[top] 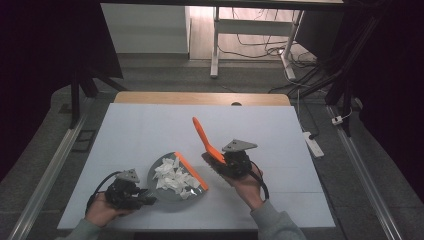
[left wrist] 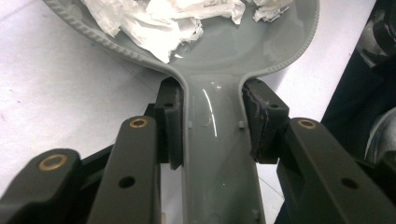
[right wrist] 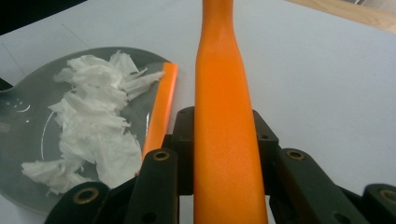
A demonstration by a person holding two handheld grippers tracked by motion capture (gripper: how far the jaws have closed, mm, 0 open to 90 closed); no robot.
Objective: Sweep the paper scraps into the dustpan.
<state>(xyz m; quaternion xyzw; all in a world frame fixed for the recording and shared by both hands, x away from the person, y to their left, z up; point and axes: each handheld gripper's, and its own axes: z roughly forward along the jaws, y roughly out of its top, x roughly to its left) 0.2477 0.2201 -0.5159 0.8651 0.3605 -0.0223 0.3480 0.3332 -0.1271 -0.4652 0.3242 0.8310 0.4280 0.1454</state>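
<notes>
My left gripper (left wrist: 212,126) clamps the grey dustpan's (top: 167,192) handle at the table's (top: 150,130) near edge, torn white paper scraps (top: 172,176) heaped in its pan; my right gripper (right wrist: 224,135) pinches the orange brush handle (right wrist: 224,121), just beside the pan's orange lip (top: 192,171).

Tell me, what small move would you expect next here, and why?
Probably lifting the dustpan away to empty it. The paper scraps already lie heaped inside, the left gripper is shut on its handle, and the right gripper, shut on the orange brush, is clear of the pan.
</notes>
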